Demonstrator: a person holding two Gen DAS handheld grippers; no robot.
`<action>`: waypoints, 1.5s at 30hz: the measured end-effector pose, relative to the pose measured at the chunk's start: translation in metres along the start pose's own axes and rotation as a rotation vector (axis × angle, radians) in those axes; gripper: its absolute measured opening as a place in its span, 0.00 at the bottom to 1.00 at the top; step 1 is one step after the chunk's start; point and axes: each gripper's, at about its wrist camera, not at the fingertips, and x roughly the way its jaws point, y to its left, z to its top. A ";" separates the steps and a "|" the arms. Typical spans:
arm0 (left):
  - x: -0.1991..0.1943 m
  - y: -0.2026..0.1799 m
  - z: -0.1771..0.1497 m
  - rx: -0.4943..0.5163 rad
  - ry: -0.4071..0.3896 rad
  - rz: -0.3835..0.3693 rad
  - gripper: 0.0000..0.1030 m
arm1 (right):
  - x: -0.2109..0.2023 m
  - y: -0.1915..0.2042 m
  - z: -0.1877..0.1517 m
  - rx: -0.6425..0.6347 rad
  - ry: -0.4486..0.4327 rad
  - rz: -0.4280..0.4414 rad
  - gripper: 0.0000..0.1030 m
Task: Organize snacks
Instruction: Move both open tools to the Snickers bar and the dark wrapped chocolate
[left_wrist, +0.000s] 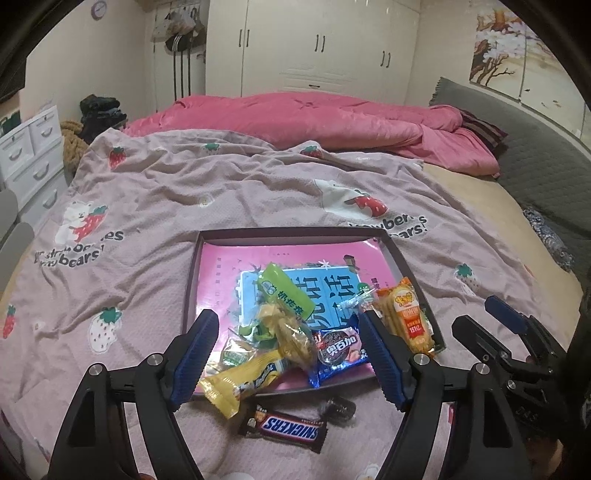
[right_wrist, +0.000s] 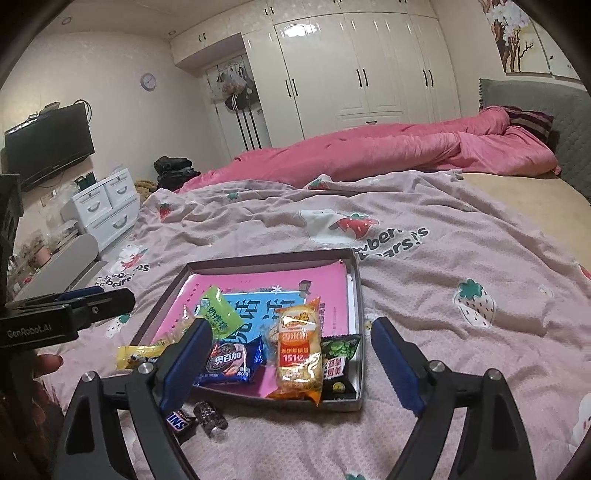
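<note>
Right wrist: Snickers bar (right_wrist: 180, 421) beside tray (right_wrist: 258, 257)

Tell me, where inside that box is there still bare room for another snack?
The far half of the shallow grey cardboard box, over the pink booklet, lies bare beyond the green candy packet. The near half is crowded with wrappers, up to the orange rice-cracker pack.

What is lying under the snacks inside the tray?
A pink booklet with a blue panel lines the tray; the snack packets rest on it. Its printed middle and near edge are covered, so unreadable.
</note>
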 end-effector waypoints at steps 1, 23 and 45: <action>-0.002 0.001 0.000 0.001 0.001 -0.005 0.77 | -0.002 0.001 -0.001 -0.002 0.002 0.005 0.85; -0.020 0.027 -0.058 0.042 0.131 -0.055 0.77 | -0.012 0.032 -0.030 -0.063 0.107 0.063 0.85; 0.052 0.049 -0.109 -0.304 0.358 -0.156 0.77 | 0.021 0.041 -0.061 -0.162 0.269 0.040 0.85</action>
